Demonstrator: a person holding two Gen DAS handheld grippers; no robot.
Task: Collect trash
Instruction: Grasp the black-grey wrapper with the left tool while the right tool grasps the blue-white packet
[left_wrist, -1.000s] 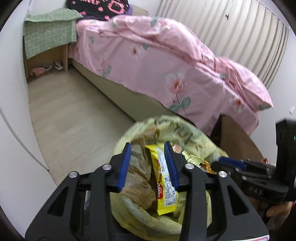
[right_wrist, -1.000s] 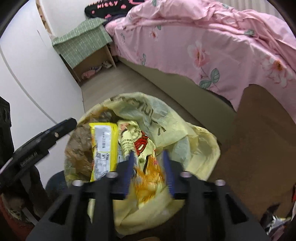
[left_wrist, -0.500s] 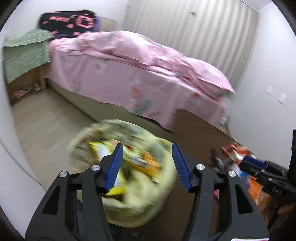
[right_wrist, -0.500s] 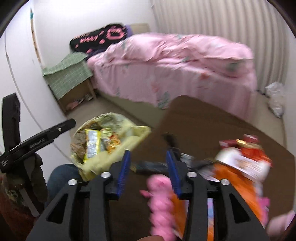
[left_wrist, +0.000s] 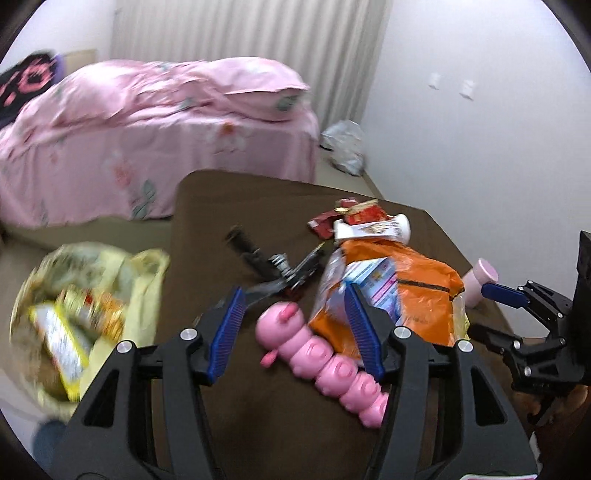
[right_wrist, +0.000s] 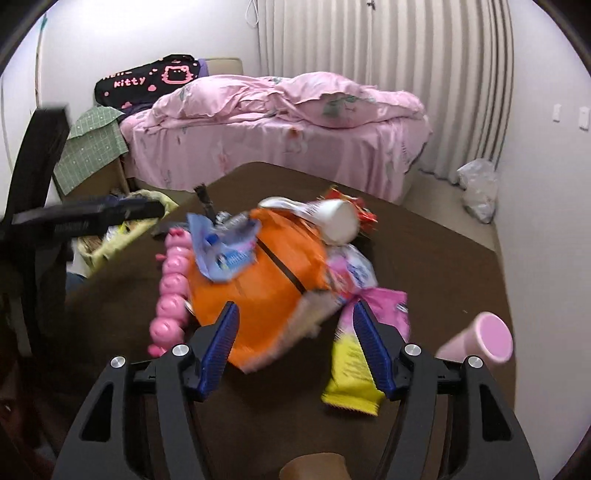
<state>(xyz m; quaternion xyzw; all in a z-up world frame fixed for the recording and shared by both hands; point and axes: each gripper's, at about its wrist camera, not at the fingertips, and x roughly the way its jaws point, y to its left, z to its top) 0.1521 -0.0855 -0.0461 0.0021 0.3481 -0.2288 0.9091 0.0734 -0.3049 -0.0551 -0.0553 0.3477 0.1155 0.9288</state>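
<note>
Where brown table (right_wrist: 424, 258) holds litter, pink bed (right_wrist: 280, 122) behind.

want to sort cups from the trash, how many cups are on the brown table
2: a white cup lying on its side atop the orange bag, and a pink cup at the table's right edge. Others may be buried.

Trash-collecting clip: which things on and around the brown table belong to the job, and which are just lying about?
Job:
yellow trash bag
orange bag
yellow wrapper
red wrapper

Lying about, probably:
pink toy
pink cup
black tool
bed
</note>
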